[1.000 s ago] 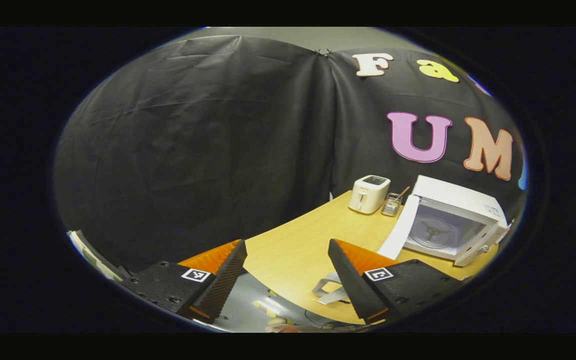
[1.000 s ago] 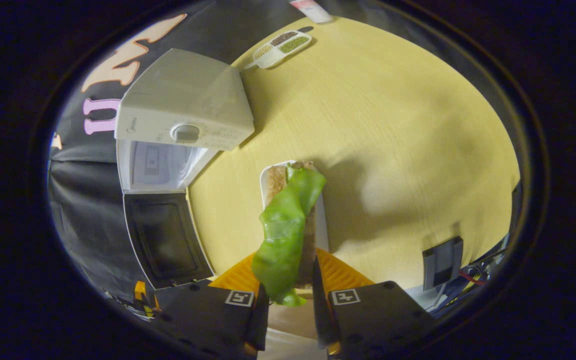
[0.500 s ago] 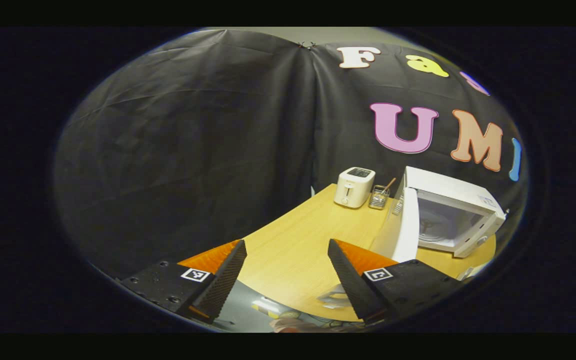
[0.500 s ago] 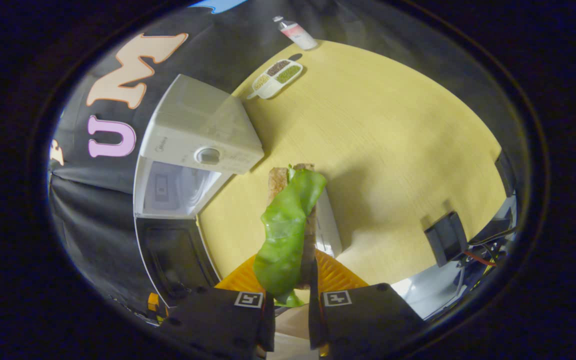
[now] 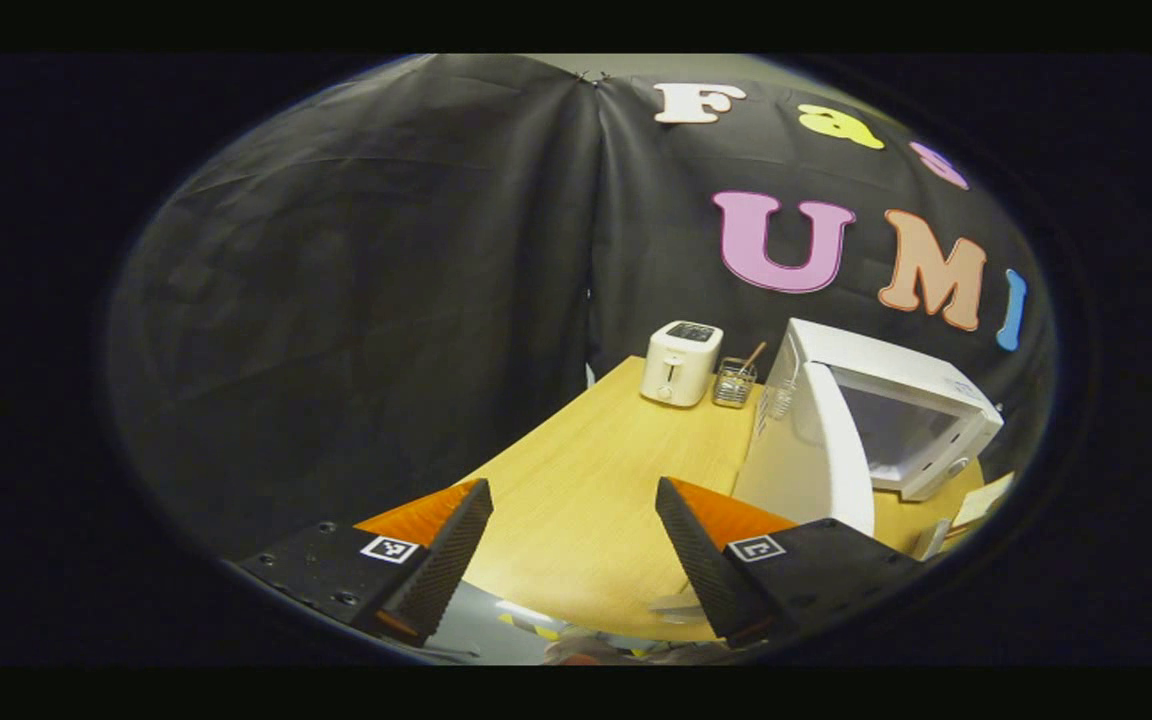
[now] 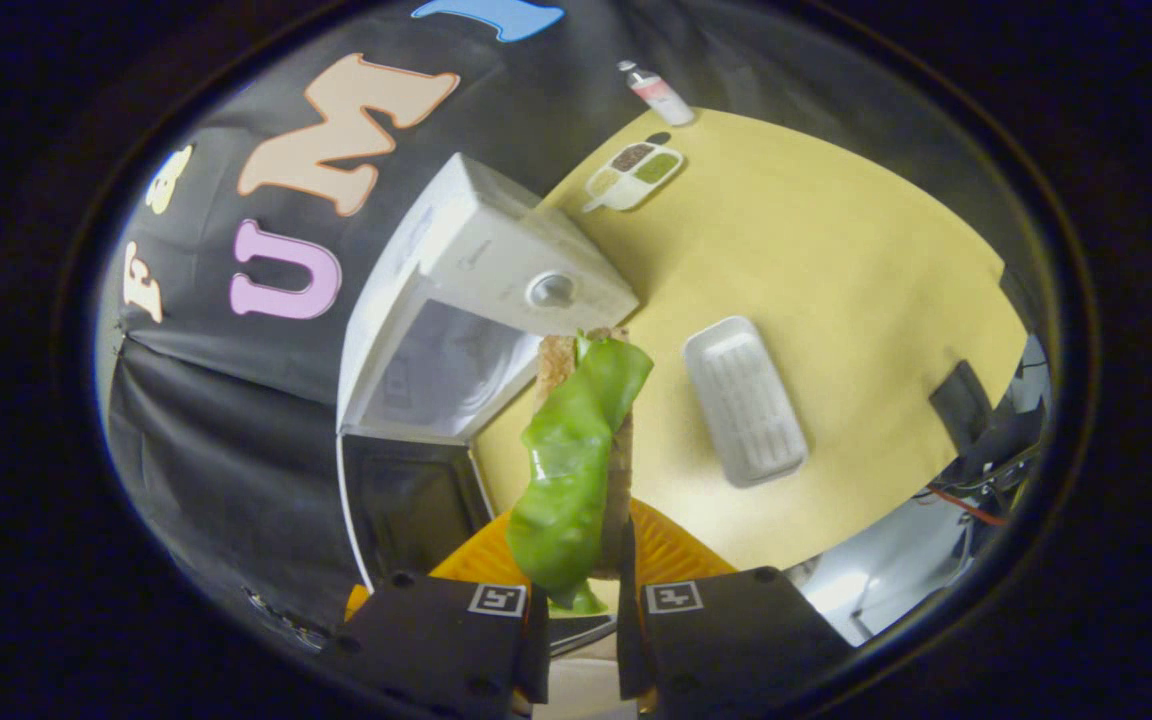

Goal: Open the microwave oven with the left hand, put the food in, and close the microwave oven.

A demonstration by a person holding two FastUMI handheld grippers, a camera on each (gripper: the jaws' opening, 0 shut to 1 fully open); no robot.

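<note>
A white microwave oven (image 5: pixel 896 400) stands on the wooden table (image 5: pixel 596 500) with its door (image 5: pixel 816 460) swung wide open; in the right gripper view the microwave oven (image 6: pixel 476 300) shows its bare chamber and dark-windowed door (image 6: pixel 406 505). My left gripper (image 5: pixel 571 535) hangs open over the table's near edge, well left of the door, holding nothing. My right gripper (image 6: pixel 581 575) is shut on the food (image 6: pixel 576 450), a sandwich with a green lettuce leaf, lifted above the table just in front of the oven's opening.
A white toaster (image 5: pixel 681 362) and a small wire holder (image 5: pixel 734 380) stand behind the oven. A bare white tray (image 6: pixel 744 400) lies on the table (image 6: pixel 836 280); a divided dish (image 6: pixel 631 172) and a bottle (image 6: pixel 654 92) sit at the far edge. A dark stand (image 6: pixel 961 405) is near the table's corner.
The right gripper has lifted the food off the white tray and carried it toward the oven's opening. The left gripper has drifted back and left, staying open.
</note>
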